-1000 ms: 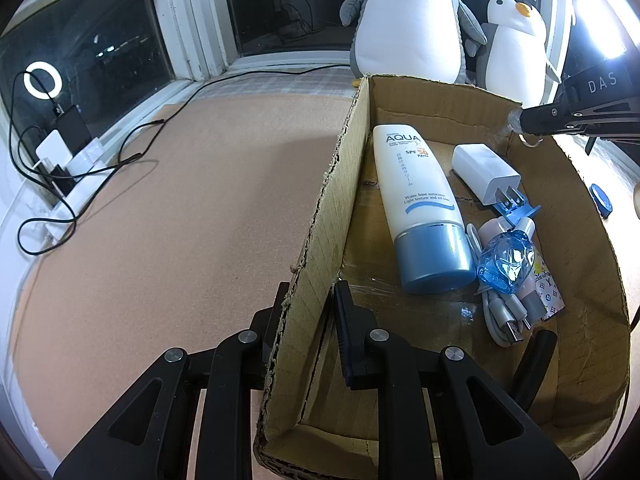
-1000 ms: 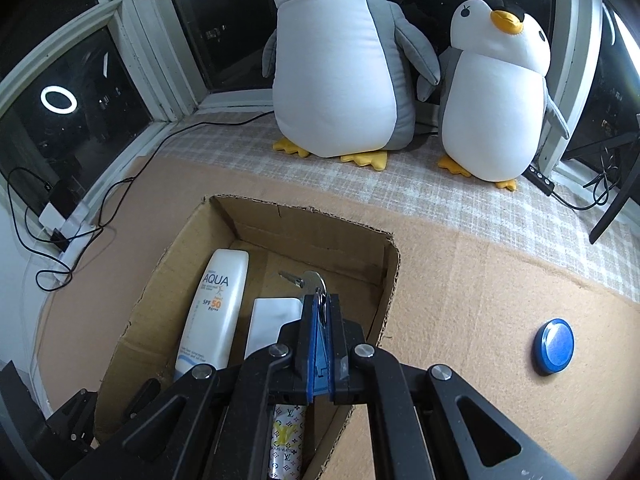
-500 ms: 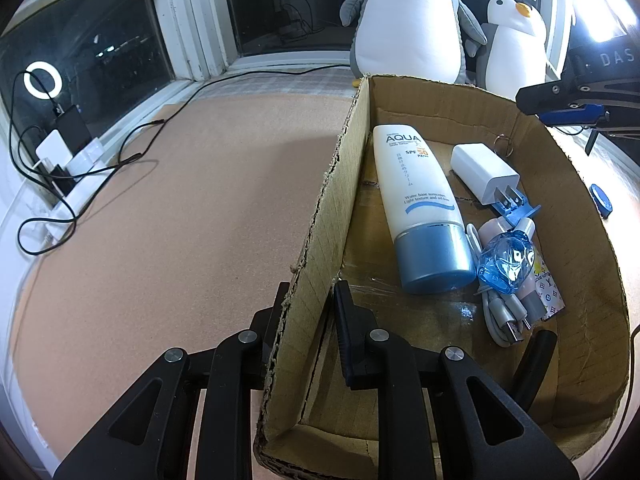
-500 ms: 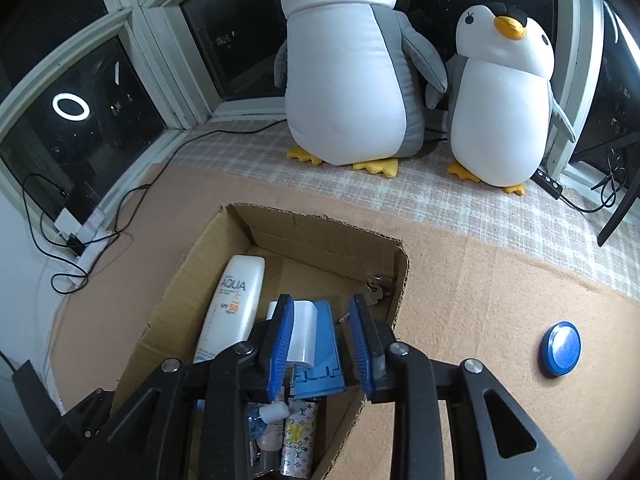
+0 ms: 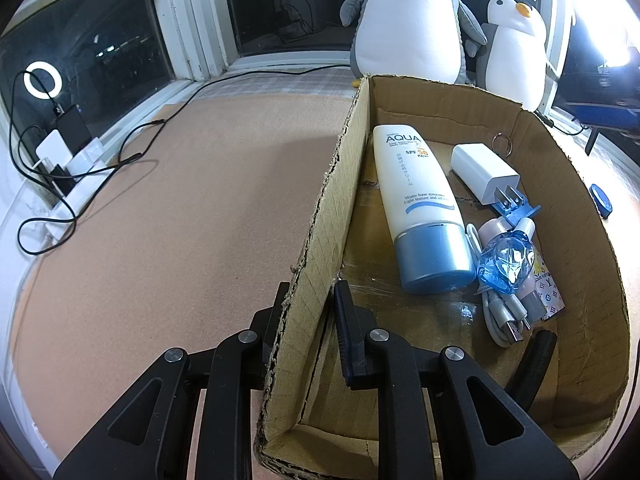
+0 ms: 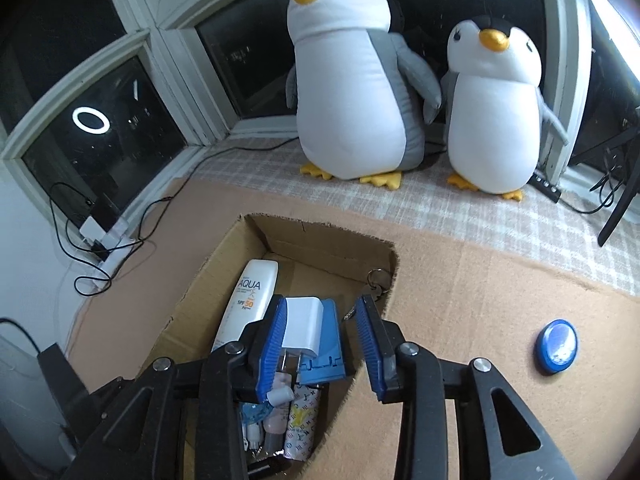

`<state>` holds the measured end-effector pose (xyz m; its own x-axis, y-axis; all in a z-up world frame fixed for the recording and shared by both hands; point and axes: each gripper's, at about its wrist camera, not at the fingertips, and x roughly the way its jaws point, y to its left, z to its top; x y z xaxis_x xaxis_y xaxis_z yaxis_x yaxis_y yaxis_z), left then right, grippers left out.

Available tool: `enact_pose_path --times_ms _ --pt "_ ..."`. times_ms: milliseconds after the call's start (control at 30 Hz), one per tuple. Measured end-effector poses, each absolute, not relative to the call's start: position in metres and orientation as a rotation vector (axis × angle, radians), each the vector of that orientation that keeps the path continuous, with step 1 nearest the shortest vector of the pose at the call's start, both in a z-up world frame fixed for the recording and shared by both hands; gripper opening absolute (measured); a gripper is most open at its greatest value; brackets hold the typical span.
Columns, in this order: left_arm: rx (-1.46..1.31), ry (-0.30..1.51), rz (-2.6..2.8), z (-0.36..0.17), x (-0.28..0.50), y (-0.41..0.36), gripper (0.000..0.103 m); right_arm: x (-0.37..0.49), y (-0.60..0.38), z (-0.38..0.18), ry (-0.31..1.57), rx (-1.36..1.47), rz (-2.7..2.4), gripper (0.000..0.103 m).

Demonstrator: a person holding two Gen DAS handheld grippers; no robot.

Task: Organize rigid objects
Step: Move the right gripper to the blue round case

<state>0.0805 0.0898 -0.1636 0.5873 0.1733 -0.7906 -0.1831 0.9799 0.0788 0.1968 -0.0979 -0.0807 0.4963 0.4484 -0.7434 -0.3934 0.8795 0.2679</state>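
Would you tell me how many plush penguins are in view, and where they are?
2. The large penguin stands on the checked mat by the window; the small penguin stands at its right, both beyond the cardboard box. None seem hidden.

We saw two plush penguins, the larger penguin (image 6: 352,80) beside the smaller penguin (image 6: 494,108), standing on a checked cloth (image 6: 440,212) by the dark windows (image 5: 80,68). A ring light's reflection (image 6: 91,120) glowed in one pane. Black cables (image 5: 116,156) trailed over the cork-brown desk (image 5: 160,220) from white chargers (image 5: 56,152) on the sill.
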Motion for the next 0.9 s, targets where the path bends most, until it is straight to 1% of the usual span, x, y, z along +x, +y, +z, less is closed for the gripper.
enact_pose_path --times_ms 67,100,233,333,367,533,900 --pt "-0.010 0.920 0.208 -0.164 0.081 0.089 0.018 0.192 -0.109 -0.077 0.903 0.067 0.495 0.053" --pt "-0.011 0.920 0.208 -0.164 0.080 0.090 0.018 0.190 -0.116 -0.076 0.893 0.065 0.481 0.055" --pt "-0.010 0.920 0.209 -0.164 0.081 0.089 0.018 0.183 -0.148 -0.073 0.873 0.065 0.401 0.056" --pt "-0.010 0.920 0.208 -0.164 0.081 0.089 0.018 0.184 -0.176 -0.077 0.880 0.068 0.314 0.058" --pt "-0.010 0.920 0.208 -0.164 0.081 0.089 0.018 0.185 -0.186 -0.079 0.885 0.069 0.284 0.060" --pt "-0.011 0.920 0.208 -0.164 0.081 0.089 0.018 0.193 -0.224 -0.095 0.921 0.048 0.158 0.060" --pt "-0.015 0.921 0.208 -0.164 0.081 0.089 0.018 0.214 -0.242 -0.139 0.972 -0.004 0.109 0.062"
